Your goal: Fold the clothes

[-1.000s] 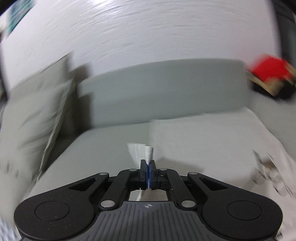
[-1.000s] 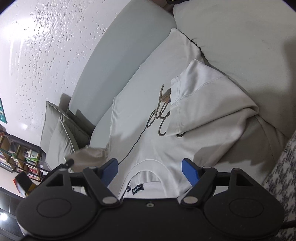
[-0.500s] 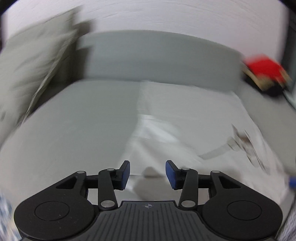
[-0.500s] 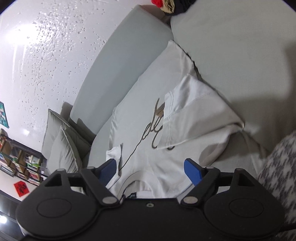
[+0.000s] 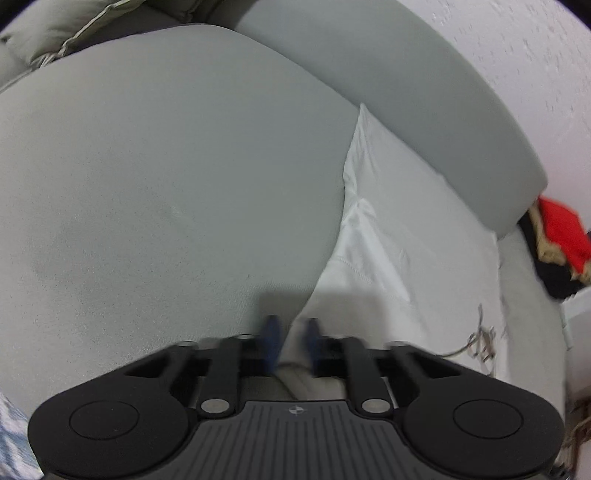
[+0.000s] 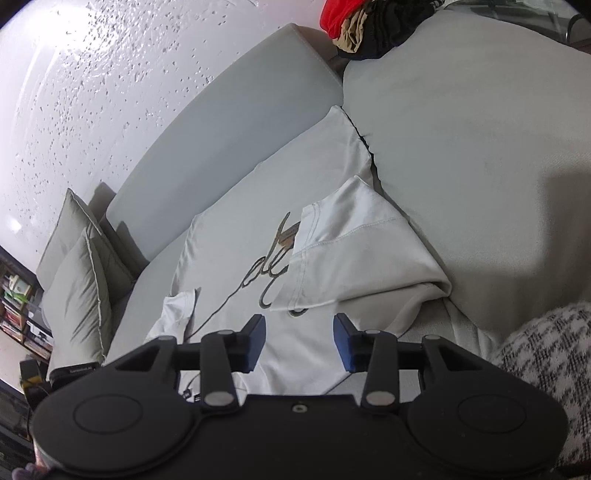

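A white T-shirt (image 6: 236, 258) with dark script lettering lies flat on the grey sofa. Its right sleeve (image 6: 354, 243) is folded over the chest and its left sleeve (image 6: 177, 310) is turned in. My right gripper (image 6: 299, 341) hovers low over the collar end. Its jaws are closing, and its blue pads (image 6: 255, 341) are still apart and not pressing the cloth. In the left wrist view the T-shirt (image 5: 406, 221) runs along the seat. My left gripper (image 5: 292, 343) is at the shirt's near left edge, its blurred pads closing on a strip of the cloth.
The grey sofa seat (image 5: 166, 184) spreads out left of the shirt and the backrest (image 6: 229, 122) runs behind it. Grey cushions (image 6: 77, 280) stand at the left end. A red and black clothes pile (image 6: 354, 22) sits at the far corner. Houndstooth fabric (image 6: 543, 362) lies at the near right.
My left gripper let go of the sleeve, dropped to the shirt's near edge and closed in again. The sleeve now lies turned in on the shirt. My right gripper's jaws have narrowed.
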`<state>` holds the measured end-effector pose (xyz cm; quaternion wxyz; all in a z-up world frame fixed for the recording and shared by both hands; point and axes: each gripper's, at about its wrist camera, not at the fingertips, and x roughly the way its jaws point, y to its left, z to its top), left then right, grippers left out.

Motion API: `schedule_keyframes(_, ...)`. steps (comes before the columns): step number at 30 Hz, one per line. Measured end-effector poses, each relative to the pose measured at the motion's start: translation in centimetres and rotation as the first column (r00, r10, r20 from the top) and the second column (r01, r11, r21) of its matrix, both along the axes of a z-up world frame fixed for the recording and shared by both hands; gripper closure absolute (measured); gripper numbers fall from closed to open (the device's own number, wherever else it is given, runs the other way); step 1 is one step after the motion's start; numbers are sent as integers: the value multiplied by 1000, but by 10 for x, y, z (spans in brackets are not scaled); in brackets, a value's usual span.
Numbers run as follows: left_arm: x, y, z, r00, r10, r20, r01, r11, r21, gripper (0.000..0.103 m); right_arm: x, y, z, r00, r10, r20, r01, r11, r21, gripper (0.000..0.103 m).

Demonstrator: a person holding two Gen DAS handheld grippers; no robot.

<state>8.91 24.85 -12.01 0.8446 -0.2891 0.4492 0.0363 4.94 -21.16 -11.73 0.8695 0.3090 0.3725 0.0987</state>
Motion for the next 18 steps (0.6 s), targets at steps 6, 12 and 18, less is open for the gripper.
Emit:
schedule_keyframes(6, -10, -28, 16, 999, -50, -16, 53, 955, 293, 101, -1, -2, -7, 1000, -6, -13, 6, 1000, -13, 62)
schedule_keyframes(12, -11, -84, 26, 990, -124, -72, 141, 763, 631, 85, 2, -1, 2, 1000, 7, 25, -5, 998, -65, 43)
schedule_keyframes(18, -20, -97, 38, 980, -185, 75, 89, 740, 666, 68, 20, -2, 12, 997, -4, 82, 24, 971, -238, 47)
